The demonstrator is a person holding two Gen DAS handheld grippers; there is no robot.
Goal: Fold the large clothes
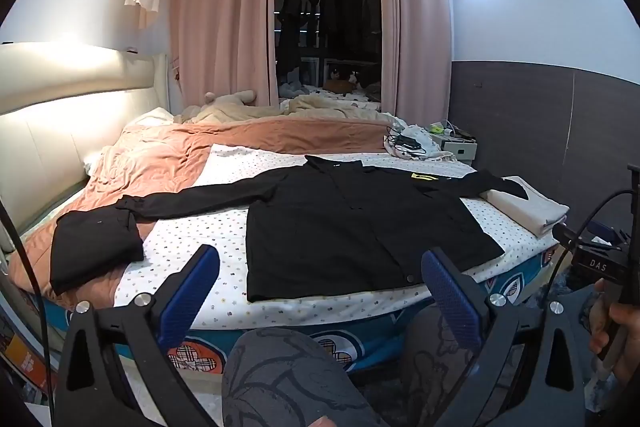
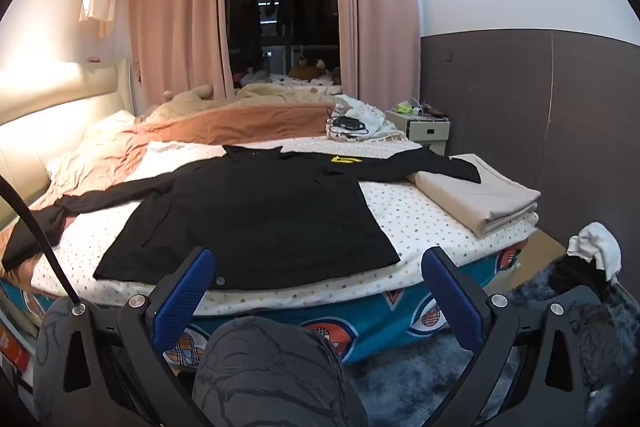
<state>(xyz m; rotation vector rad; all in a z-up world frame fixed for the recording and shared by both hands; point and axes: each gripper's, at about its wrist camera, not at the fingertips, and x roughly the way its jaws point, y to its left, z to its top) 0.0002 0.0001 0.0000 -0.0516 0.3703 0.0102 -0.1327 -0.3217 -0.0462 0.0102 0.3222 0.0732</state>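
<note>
Both the left gripper (image 1: pixel 320 287) and right gripper (image 2: pixel 318 285) hang with fingers wide apart, empty. The black shirt (image 1: pixel 352 223) lies flat on the bed (image 1: pixel 224 239) just beyond them; best pinch both hem corners squarely.

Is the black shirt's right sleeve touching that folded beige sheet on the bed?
Touching. In the right wrist view the black shirt drapes its sleeve end over the folded beige sheet.

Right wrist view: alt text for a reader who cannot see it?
A black long-sleeved shirt lies spread flat on a dotted white bedsheet, one sleeve resting on a folded beige cloth stack. The open blue-padded right tool hovers before the bed's edge, touching nothing.
</note>
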